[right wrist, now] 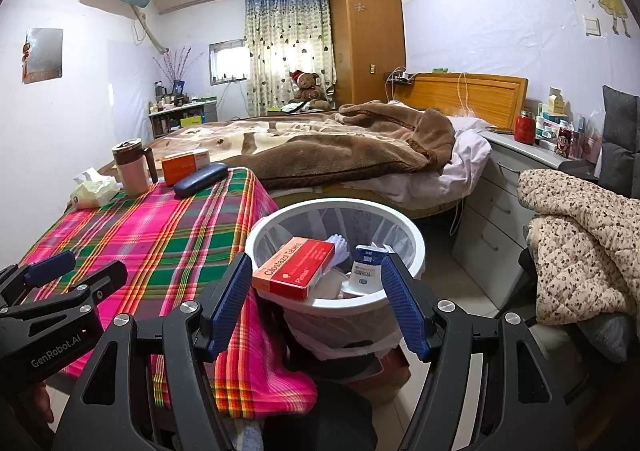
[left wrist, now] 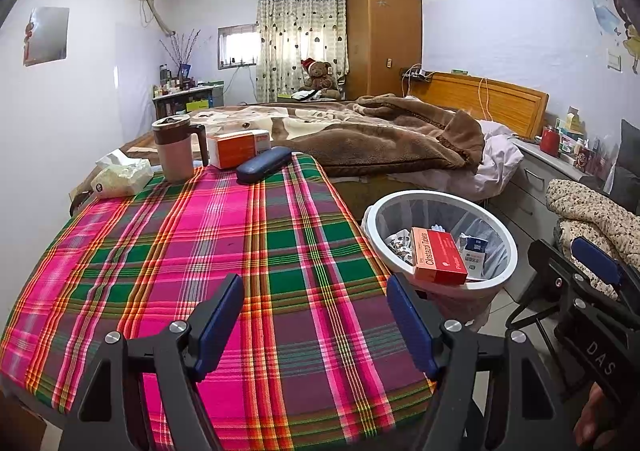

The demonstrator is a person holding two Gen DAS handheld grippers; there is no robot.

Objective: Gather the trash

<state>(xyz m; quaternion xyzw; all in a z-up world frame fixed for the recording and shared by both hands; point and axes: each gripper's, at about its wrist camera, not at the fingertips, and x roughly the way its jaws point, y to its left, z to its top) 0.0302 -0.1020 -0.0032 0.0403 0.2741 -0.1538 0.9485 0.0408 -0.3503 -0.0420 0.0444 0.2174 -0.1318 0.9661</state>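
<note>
Blue-padded, my left tongs (left wrist: pixel 316 321) hover apart, empty, over the plaid table (left wrist: pixel 224 251); my right tongs (right wrist: pixel 316 299) gape above the bin (right wrist: pixel 412 247) beside the bed (right wrist: pixel 320 147).

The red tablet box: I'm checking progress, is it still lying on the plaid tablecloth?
No, the red tablet box lies inside the white bin.

L gripper (left wrist: pixel 316 317) over the plaid table (left wrist: pixel 224 251), jaws apart, nothing btwn pads, angled slightly down. R gripper (right wrist: pixel 316 301) just off the table's right edge, jaws apart, empty, also tilted down. Part of a hand (left wrist: pixel 594 417) shows under R gripper's body.
</note>
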